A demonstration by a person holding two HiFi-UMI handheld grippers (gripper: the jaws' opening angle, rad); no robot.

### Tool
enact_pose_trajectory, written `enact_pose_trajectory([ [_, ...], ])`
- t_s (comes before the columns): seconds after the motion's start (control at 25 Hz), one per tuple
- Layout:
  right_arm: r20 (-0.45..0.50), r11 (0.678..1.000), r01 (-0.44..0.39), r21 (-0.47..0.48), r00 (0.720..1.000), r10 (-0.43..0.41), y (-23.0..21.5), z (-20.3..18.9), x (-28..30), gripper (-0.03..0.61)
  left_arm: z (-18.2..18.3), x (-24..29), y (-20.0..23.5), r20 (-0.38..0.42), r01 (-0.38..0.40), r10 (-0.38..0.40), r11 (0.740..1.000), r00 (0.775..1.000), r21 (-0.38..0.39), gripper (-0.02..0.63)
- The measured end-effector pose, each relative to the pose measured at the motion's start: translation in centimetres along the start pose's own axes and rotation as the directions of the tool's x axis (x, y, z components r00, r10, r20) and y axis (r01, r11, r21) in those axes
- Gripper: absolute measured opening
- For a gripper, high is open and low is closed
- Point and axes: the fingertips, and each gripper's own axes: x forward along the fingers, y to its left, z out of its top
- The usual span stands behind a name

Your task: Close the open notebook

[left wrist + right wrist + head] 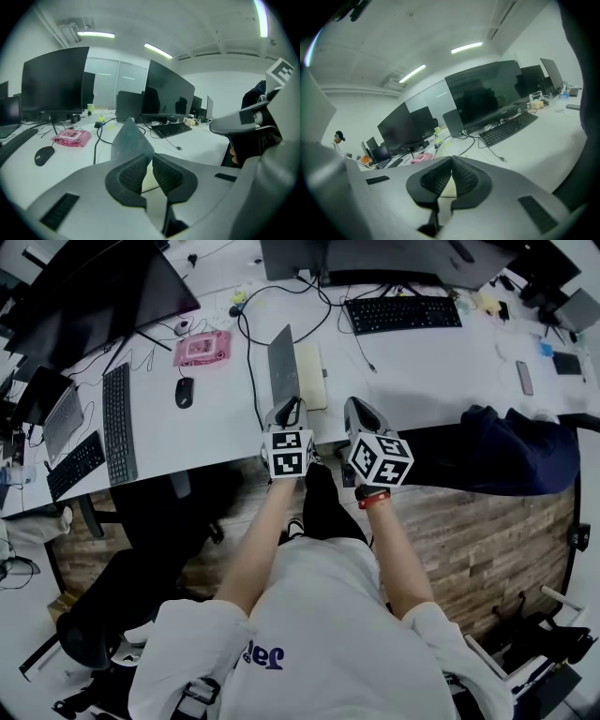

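The notebook lies near the desk's front edge, its cream pages (312, 374) flat and its grey cover (284, 367) standing nearly upright. My left gripper (291, 407) is just in front of the cover's near end. In the left gripper view the cover (131, 138) rises right beyond the tips, mostly behind the left finger (133, 173), and my left gripper (151, 157) shows a narrow gap with cream page (149, 180) visible through it. To the right, my right gripper (357, 411) hangs at the desk edge. Its tips meet in the right gripper view, so my right gripper (451, 162) is shut on nothing.
A black mouse (184, 391) and a pink packet (202, 348) lie left of the notebook. Black cables (248, 343) run behind it. Keyboards (403, 313) and monitors (94, 296) fill the back. A dark jacket (511, 448) hangs at the right edge.
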Motion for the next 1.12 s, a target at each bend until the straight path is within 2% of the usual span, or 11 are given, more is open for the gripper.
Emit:
enact_pose_trajectory([
  [0.72, -0.009, 0.998, 0.040, 0.038, 0.999, -0.040, -4.2, -1.9, -0.7, 0.014, -2.9, 3.8, -3.5, -0.076, 0.031, -0.024, 0.996, 0.997, 0.089, 0.067],
  [1.12, -0.020, 0.996, 0.069, 0.055, 0.997, -0.068, -6.0, -3.2, -1.2, 0.014, -5.0, 5.7, -4.5, -0.121, 0.031, -0.010, 0.985, 0.993, 0.171, 0.072],
])
